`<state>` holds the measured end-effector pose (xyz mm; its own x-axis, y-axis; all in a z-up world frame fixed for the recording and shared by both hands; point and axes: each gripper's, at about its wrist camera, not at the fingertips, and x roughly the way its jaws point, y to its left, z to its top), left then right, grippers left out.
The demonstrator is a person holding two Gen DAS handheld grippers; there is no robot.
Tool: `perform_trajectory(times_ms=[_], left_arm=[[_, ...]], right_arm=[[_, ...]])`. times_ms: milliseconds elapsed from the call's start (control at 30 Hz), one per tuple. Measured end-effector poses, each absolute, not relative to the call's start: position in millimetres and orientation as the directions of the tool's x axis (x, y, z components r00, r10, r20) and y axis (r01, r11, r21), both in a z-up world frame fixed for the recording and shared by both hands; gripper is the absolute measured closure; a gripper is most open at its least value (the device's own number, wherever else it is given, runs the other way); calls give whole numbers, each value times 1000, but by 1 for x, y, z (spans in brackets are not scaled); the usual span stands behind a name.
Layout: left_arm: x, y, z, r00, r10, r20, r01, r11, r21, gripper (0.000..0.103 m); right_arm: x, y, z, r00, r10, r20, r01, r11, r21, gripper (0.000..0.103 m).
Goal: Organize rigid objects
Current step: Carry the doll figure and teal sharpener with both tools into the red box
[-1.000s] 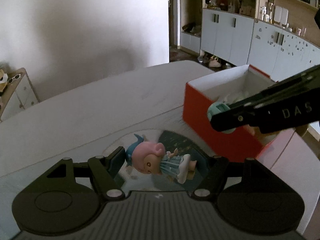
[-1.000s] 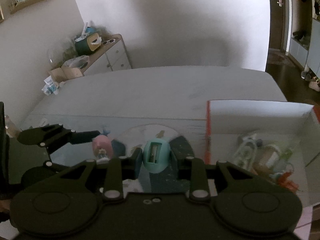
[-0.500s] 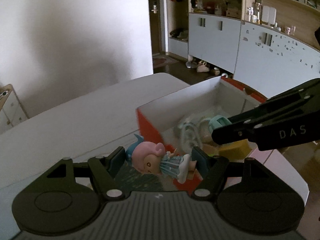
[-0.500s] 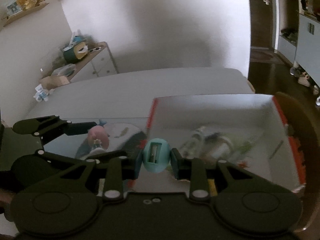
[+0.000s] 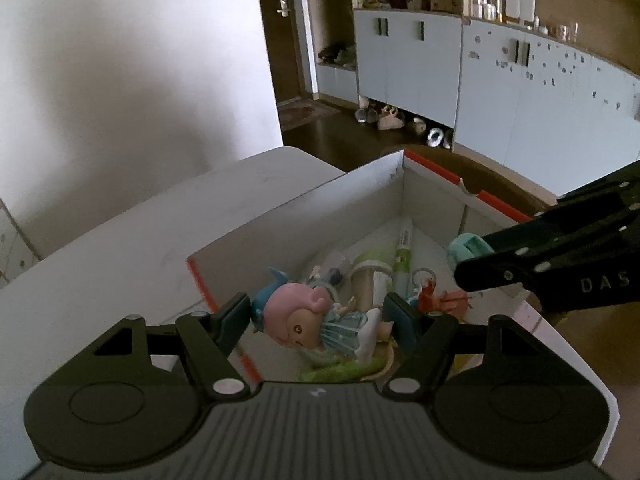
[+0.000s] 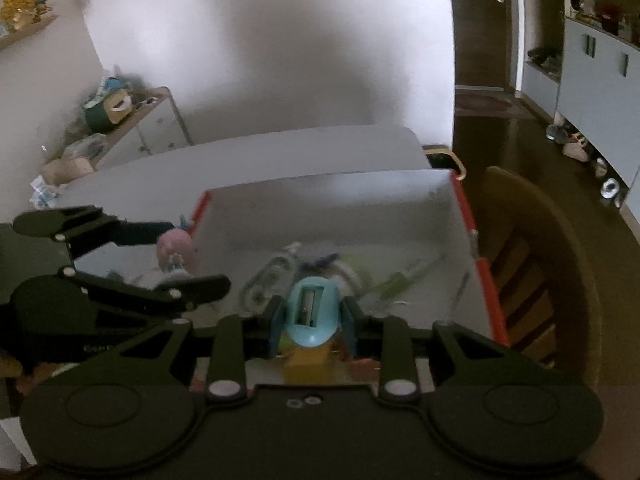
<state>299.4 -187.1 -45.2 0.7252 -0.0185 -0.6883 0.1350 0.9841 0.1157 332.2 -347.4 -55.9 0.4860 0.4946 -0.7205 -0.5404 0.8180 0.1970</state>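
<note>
Here the left tool [image 5: 320, 320] is clamped on a doll [image 5: 316, 324] with pink hair and a pale blue dress, gripped sideways, head against one pad and feet against the other. It hangs over the near left corner of the box [image 5: 304, 216], a white-walled carton with an orange outside and rim, which stands on the white desk [image 5: 168, 216].

The right tool [image 6: 312, 316] is closed on a teal sharpener [image 6: 312, 312], its blade slot facing the camera, and sits above the box's inside. In the left view that tool reaches in from the right, and the pale letters "DAS" can be read on its black arm; the word runs off the frame edge. A faint line of print on the left tool's arm in the right view is too small to read.

Inside the box lie a green-and-white pen-like tube [image 5: 402, 256], a pale bottle [image 5: 370, 280], a small red piece [image 5: 428, 300] and a yellow block [image 6: 308, 360] right under the sharpener. Other items there are blurred.

A wooden chair [image 6: 536, 276] stands beside the box's right side. Pale blue cabinets [image 5: 420, 64] line the far wall, with shoes [image 5: 384, 118] beneath them.
</note>
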Motion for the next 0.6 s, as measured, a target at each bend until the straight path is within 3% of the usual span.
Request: perform_trajectory(times_ms=[600], left_arm=[[373,-217,-87,633,12,-774,172,973,156,30]], right_arm=[[367,-339,-111,463,406,-788,-590,804,68,73]])
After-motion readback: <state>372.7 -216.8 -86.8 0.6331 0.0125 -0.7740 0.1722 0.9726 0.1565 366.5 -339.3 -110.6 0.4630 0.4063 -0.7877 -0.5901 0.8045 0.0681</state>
